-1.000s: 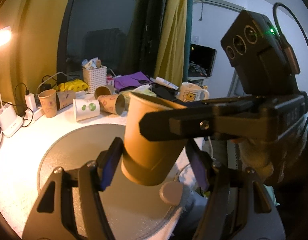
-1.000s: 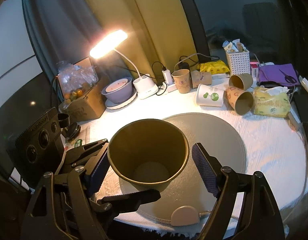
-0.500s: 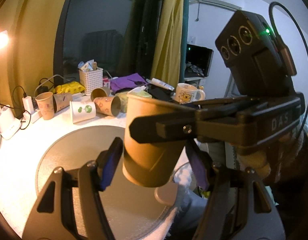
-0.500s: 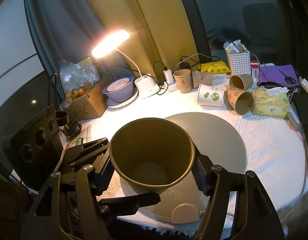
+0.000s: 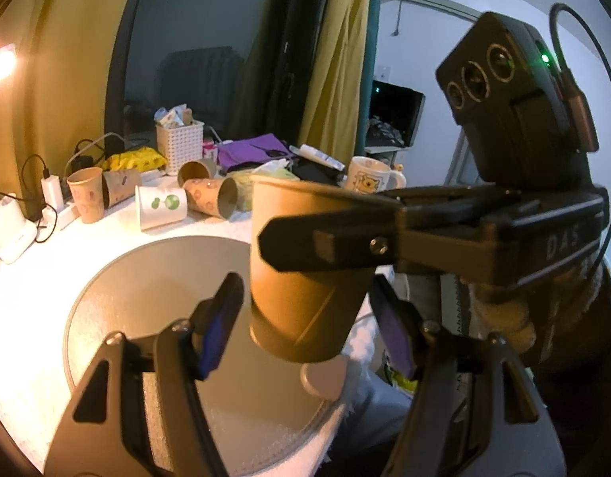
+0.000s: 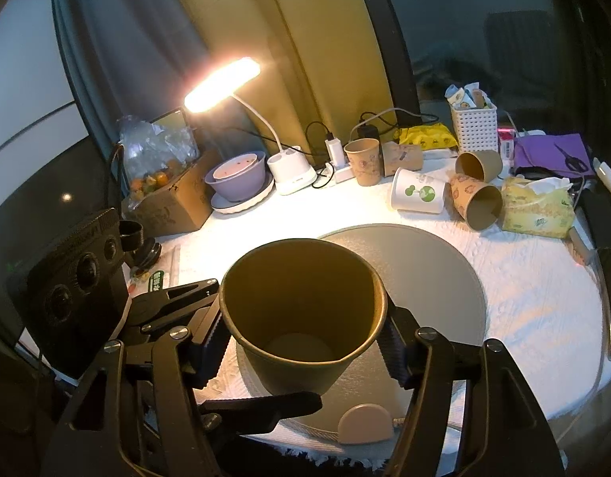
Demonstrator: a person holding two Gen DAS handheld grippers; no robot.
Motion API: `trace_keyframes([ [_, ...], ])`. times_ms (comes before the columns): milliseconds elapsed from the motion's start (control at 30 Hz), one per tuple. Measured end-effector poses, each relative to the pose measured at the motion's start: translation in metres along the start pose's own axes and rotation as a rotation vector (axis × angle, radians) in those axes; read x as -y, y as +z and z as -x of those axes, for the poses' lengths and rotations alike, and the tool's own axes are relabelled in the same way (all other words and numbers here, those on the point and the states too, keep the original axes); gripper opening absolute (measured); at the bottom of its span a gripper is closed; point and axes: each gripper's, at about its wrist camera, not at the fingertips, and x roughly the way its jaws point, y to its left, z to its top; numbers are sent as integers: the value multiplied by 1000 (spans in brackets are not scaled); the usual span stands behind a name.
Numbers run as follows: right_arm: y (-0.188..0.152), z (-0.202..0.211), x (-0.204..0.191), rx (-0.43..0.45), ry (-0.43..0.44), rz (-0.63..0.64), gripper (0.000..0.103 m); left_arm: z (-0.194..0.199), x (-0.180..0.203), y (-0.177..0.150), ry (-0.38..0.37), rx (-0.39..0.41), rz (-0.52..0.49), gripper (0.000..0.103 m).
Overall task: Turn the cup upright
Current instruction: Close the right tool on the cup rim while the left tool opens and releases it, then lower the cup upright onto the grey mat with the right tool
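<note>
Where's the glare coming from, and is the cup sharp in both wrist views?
Right wrist: the lamp is blown out and whitens the cloth below it; the cup, in the right gripper, is sharp, with a dim interior. Left wrist: the same lamp clips at the left edge; the cup is sharp and warm-lit, straight lines bow toward the rim, and the corners are dark.

Both wrist views look close along their claws, from opposite sides, sharing the cup.
</note>
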Motion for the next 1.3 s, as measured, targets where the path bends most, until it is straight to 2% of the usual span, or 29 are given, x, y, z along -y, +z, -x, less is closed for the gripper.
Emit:
trace_keyframes([
  [67,0,0,0,-1,-7,4,68,2,-1,-1,13,3,-5,78],
  [600,8,2,-11,23,-60,67,68,7,-14,-18,84,-59,9,79],
  [800,11,-1,-13,36,-119,105,68,11,-22,-30,130,-78,22,79],
  [933,10,-9,-15,41,-173,149,68,12,-34,-42,154,-97,53,79],
  [1300,3,-48,-12,3,-237,200,68,14,-69,-60,199,-106,161,79],
])
